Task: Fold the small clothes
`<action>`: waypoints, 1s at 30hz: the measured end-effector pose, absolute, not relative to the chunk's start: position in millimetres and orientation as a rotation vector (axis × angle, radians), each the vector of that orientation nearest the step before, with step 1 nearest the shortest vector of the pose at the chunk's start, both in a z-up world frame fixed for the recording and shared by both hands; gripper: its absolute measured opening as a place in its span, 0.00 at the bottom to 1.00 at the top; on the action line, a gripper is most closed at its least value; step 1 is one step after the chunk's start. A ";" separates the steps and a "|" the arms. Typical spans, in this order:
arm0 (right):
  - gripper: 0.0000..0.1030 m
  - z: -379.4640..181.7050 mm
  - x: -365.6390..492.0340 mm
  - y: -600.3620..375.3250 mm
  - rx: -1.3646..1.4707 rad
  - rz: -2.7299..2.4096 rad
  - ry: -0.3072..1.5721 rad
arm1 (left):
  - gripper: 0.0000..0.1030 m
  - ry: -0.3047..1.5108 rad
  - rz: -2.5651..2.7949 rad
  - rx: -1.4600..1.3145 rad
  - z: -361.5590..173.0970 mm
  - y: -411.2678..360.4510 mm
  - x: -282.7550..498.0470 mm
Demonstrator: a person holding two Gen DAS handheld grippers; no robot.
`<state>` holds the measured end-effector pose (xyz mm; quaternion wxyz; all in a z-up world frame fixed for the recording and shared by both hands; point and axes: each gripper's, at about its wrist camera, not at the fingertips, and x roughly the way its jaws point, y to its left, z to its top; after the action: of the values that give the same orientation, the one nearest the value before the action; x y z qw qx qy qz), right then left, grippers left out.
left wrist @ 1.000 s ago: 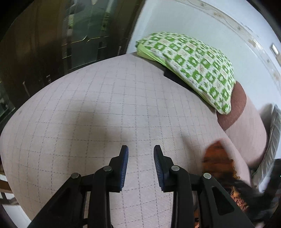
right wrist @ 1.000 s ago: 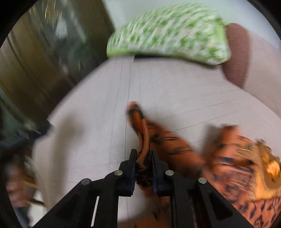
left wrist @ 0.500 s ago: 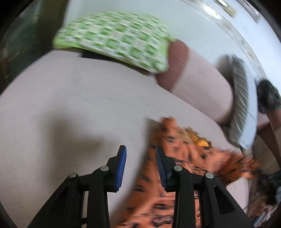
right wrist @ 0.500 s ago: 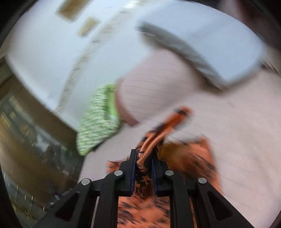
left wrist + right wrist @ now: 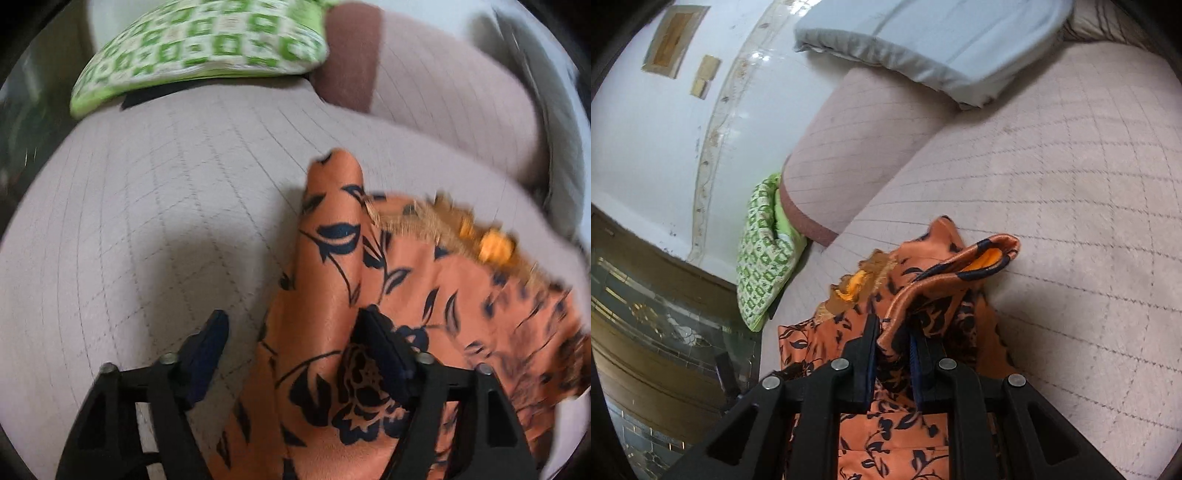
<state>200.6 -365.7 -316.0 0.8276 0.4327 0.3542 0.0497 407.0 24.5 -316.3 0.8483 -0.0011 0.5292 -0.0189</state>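
Observation:
An orange garment with a black flower print [image 5: 351,280] lies crumpled on the pink quilted bed cover [image 5: 147,206]. My left gripper [image 5: 295,336] is open, low over the garment's left edge, with cloth between the jaws and its right finger pressed on the fabric. My right gripper [image 5: 892,334] is shut on a fold of the same garment [image 5: 923,280], whose hemmed edge curls up past the fingertips. The garment's orange inner lining shows in the right wrist view.
A green and white patterned pillow [image 5: 207,48] lies at the head of the bed, also in the right wrist view [image 5: 761,251]. A pink bolster with a brown end [image 5: 424,74] and a grey-blue pillow [image 5: 923,40] lie along the white wall. A dark wooden cabinet [image 5: 646,332] stands beside the bed.
The right gripper carried the garment across the bed and has slowed. The left gripper swung right and came down over the garment, with cloth now between its open jaws.

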 end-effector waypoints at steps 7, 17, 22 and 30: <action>0.15 -314.5 197.2 -368.1 0.945 0.115 0.741 | 0.16 1.099 -0.097 -0.203 -312.2 61.0 404.9; 0.15 -320.4 197.6 -366.2 0.966 0.129 0.783 | 0.10 1.060 0.064 -0.332 -305.9 137.3 398.1; 0.20 -347.6 206.5 -369.9 0.876 -0.089 0.969 | 0.11 1.060 0.160 -0.358 -304.3 159.7 394.5; 0.64 -318.0 185.0 -393.1 0.958 -0.094 0.762 | 0.41 1.035 -0.231 -0.198 -275.9 68.5 372.5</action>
<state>185.0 -393.1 -318.0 0.8174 0.4494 0.3577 -0.0440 372.5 68.5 -275.9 0.8580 -0.0945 0.4928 -0.1097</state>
